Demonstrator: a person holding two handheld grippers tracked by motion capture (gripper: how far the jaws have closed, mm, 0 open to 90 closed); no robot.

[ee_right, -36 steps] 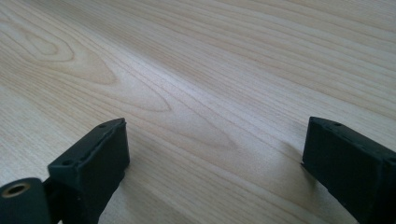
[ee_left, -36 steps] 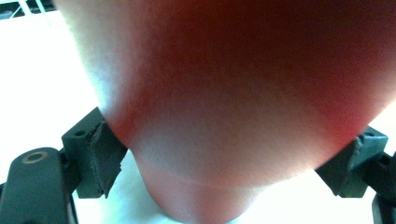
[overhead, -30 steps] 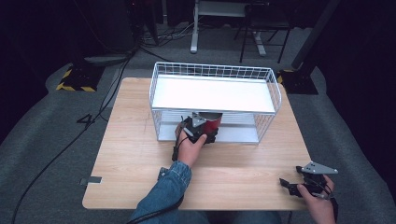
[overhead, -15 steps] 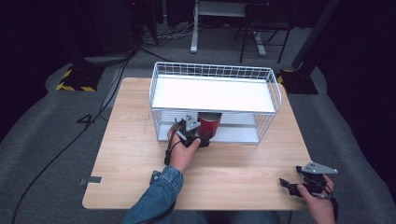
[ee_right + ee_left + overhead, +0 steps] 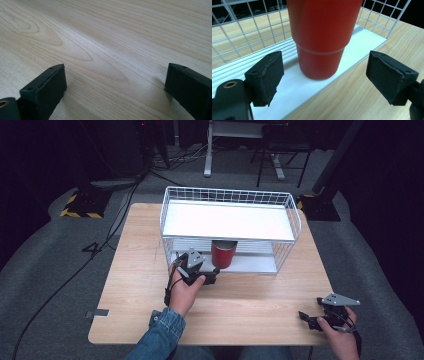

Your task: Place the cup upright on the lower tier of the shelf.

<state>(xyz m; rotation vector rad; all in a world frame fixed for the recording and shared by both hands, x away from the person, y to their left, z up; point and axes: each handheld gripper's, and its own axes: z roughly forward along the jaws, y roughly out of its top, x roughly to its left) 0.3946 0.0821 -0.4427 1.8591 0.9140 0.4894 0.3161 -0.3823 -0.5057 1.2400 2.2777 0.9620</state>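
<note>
One red cup (image 5: 223, 254) stands upright on the rack's (image 5: 227, 195) lower shelf, near its front lip. Left claw (image 5: 204, 276) sits just before the cup, jaws spread, apparently clear of it. Right claw (image 5: 320, 318), jaws apart and empty, rests on worktop (image 5: 135, 270) well apart from the cup.

High view overhead, facing forward-down; gripper views close, low over table (image 5: 140, 245), left sharing rack (image 5: 230, 195).

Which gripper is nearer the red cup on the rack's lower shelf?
Left. The left gripper sits open right in front of the red cup; the right gripper rests far off at the table's near right corner.
</note>
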